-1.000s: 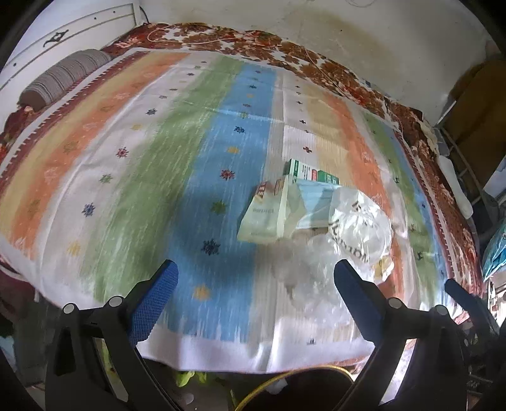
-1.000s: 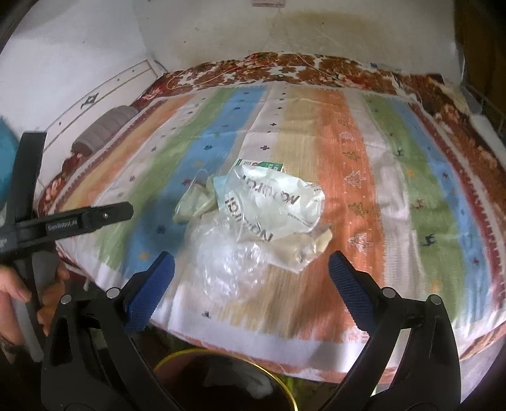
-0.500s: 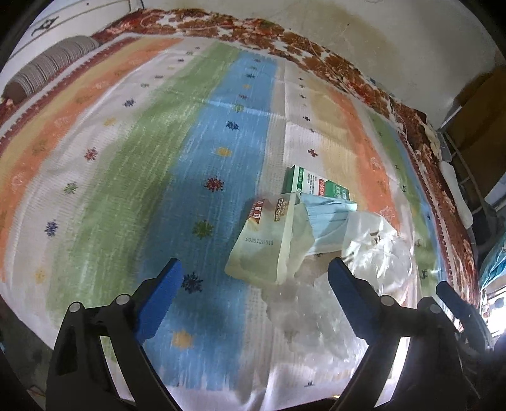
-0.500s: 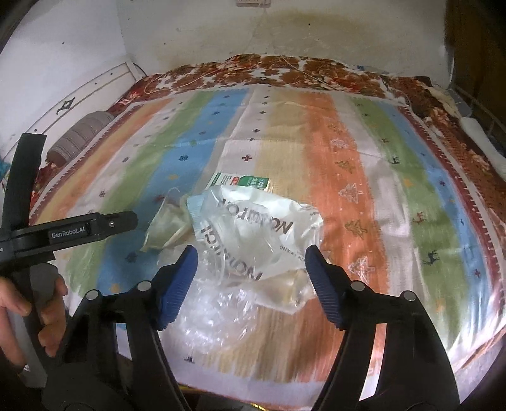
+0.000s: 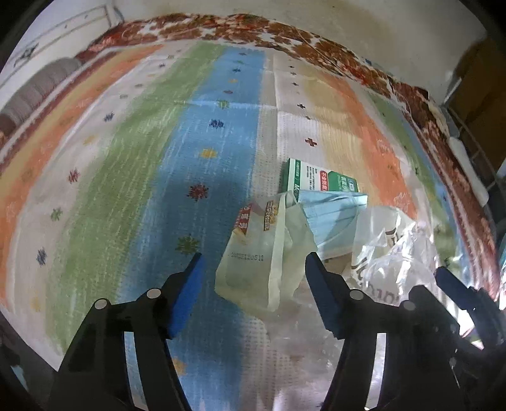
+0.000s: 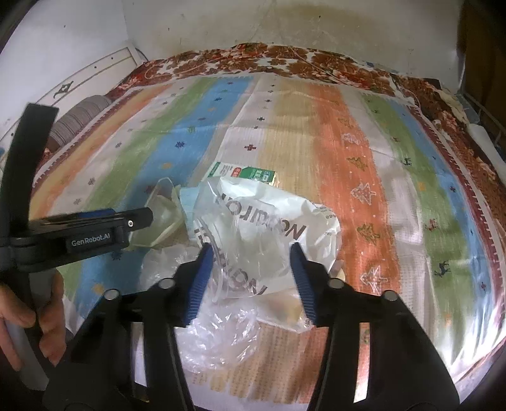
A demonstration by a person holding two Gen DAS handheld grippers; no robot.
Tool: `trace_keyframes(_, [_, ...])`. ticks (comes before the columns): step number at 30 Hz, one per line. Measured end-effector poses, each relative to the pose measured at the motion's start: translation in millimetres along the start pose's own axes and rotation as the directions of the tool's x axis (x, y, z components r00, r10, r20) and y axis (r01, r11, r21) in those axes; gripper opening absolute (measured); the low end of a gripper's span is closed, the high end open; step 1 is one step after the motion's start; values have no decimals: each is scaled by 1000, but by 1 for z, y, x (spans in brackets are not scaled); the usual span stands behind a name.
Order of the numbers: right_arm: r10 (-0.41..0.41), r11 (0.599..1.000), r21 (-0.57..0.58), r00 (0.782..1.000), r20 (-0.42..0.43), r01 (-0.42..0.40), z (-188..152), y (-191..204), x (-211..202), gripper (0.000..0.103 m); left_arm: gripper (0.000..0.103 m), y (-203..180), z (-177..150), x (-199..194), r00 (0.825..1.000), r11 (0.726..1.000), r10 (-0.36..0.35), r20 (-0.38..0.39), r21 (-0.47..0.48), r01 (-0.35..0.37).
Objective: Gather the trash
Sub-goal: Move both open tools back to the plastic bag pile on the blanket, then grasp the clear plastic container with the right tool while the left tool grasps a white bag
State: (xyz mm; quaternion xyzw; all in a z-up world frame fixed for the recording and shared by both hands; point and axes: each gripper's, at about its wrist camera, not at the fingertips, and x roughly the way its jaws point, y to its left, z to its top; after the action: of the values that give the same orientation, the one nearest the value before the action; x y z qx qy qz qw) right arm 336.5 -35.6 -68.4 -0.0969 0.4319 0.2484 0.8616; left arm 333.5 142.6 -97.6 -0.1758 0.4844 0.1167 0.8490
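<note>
Left wrist view: The left gripper (image 5: 253,268) has its jaws closing, with the pale yellow-green packet (image 5: 253,262) between the blue fingers (image 5: 189,284); the pads are not yet pressing on it. Contents of the packet cannot be determined. Relative to this packet, the light blue face mask (image 5: 332,218) lies just beside it on the right, the green-and-white carton (image 5: 319,180) lies behind it, and the clear printed plastic bag (image 5: 389,249) lies further right, near the right gripper (image 5: 455,287). All trash rests on the striped cloth (image 5: 126,177) covering the bed.

Right wrist view: The right gripper (image 6: 251,278) has its jaws closing around the clear printed plastic bag (image 6: 268,227); crumpled film sits between the fingers (image 6: 199,278), and a firm grip cannot be confirmed. Relative to the bag, the carton (image 6: 243,172) lies behind it and the packet (image 6: 164,218) to its left, at the left gripper (image 6: 139,218), which a hand (image 6: 28,319) holds. A floral bedcover (image 6: 253,60) borders the cloth at a stained white wall (image 6: 253,25).
</note>
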Motion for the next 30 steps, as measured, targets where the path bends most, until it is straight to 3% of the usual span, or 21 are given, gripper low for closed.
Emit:
trace_keyframes(3, [-14, 1000, 11, 1000, -8, 14, 0, -3, 5, 34, 55, 0, 1, 4, 1000, 1000, 15, -1, 10, -15])
trace_keyframes(5, [-23, 1000, 12, 1000, -10, 23, 0, -6, 7, 16, 42, 1, 1, 8, 1000, 1000, 2, -15, 1, -2])
trace_keyframes(7, [-37, 999, 9, 999, -11, 37, -1, -8, 8, 6, 10, 1, 2, 11, 999, 1000, -23, -32, -11, 23])
trace_keyframes(10, [-39, 999, 26, 999, -12, 39, -2, -13, 6, 3, 0, 3, 6, 2, 1000, 1000, 12, 6, -25, -12])
trace_keyframes(19, [27, 991, 133, 1000, -3, -26, -1, -33, -15, 3, 0, 8, 11, -23, 999, 995, -40, 31, -85, 43])
trace_keyframes(23, [38, 992, 122, 999, 15, -40, -2, -34, -32, 3, 0, 10, 12, -34, 997, 991, -70, 32, -114, 73])
trace_keyframes(30, [87, 987, 134, 996, 36, -91, -8, -39, -58, 3, 0, 0, 5, -65, 991, 992, -98, 88, -68, 104])
